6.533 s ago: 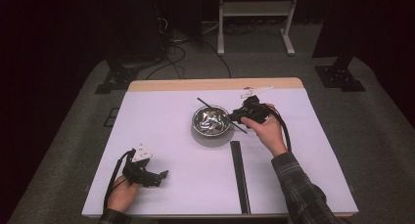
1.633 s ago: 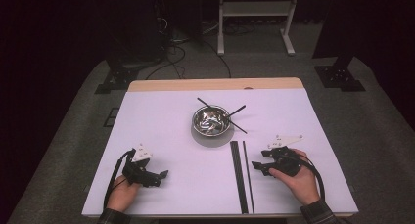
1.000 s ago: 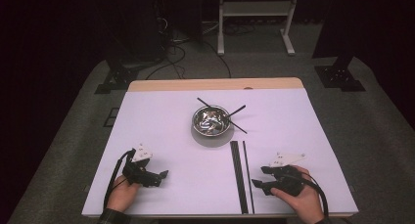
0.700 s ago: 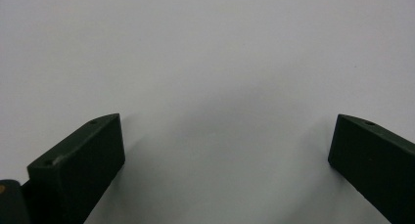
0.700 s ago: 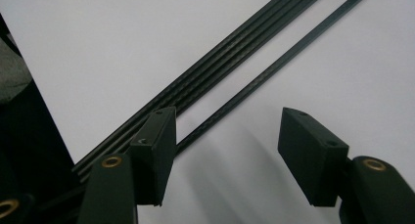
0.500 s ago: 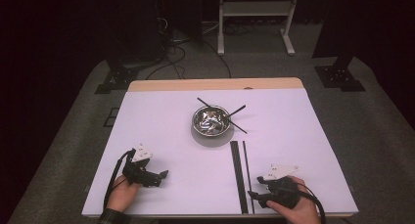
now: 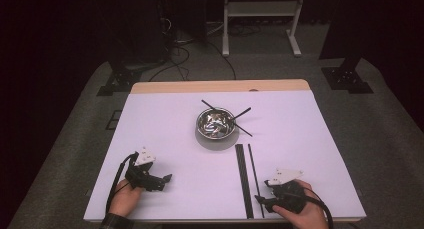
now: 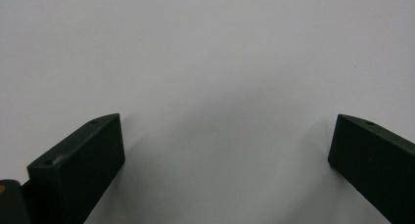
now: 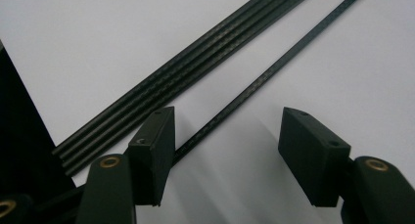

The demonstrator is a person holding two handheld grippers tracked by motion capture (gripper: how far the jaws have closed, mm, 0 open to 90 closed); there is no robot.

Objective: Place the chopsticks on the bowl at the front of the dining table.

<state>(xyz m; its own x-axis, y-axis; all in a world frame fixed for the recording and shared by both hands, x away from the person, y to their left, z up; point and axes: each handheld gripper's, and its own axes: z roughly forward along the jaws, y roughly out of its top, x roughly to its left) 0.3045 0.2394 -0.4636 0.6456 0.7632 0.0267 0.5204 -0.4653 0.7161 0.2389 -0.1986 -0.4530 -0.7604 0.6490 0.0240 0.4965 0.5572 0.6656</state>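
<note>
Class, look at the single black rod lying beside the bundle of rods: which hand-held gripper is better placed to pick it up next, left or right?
Right. The right hand-held gripper hangs open at the near end of the single rod. The left hand-held gripper sits over bare table, far off.

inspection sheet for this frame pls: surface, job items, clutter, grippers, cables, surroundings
Surface: white table, wooden strip along the far edge.
Job's things: metal bowl mid-table with two black sticks across it; bundle of black sticks lying flat, single black stick apart beside it.
Clutter: nothing seen.
Grippers: left gripper open over bare table; right gripper open, nothing held, single stick running up to its left finger.
Cables: one trailing from each gripper; more on the floor beyond.
Surroundings: grey carpet, white stand, dark backdrop.
</note>
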